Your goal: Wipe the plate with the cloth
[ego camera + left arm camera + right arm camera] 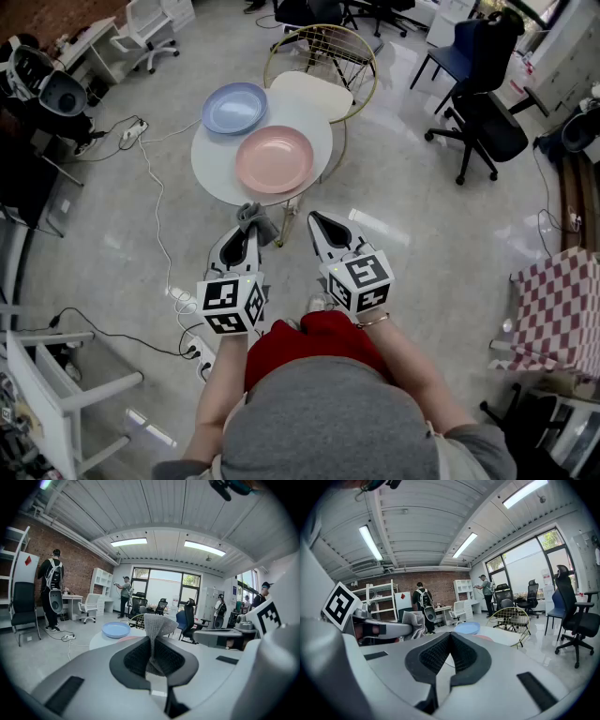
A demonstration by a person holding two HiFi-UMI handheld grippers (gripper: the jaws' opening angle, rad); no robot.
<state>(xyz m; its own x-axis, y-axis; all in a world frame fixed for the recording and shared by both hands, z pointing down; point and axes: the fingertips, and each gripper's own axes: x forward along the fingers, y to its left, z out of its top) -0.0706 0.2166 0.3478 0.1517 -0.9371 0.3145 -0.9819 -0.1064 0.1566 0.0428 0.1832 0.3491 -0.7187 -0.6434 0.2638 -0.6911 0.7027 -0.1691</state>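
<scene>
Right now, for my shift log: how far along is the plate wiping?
Done: the grey cloth is pinched in the left tongs. In hand: both tongs are held short of the table, with the right tongs shut and empty. Left: apparently all the wiping; the pink plate and blue plate sit untouched.

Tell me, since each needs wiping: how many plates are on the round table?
2: a blue plate at the far left, a pink plate nearer. None seem hidden.
</scene>
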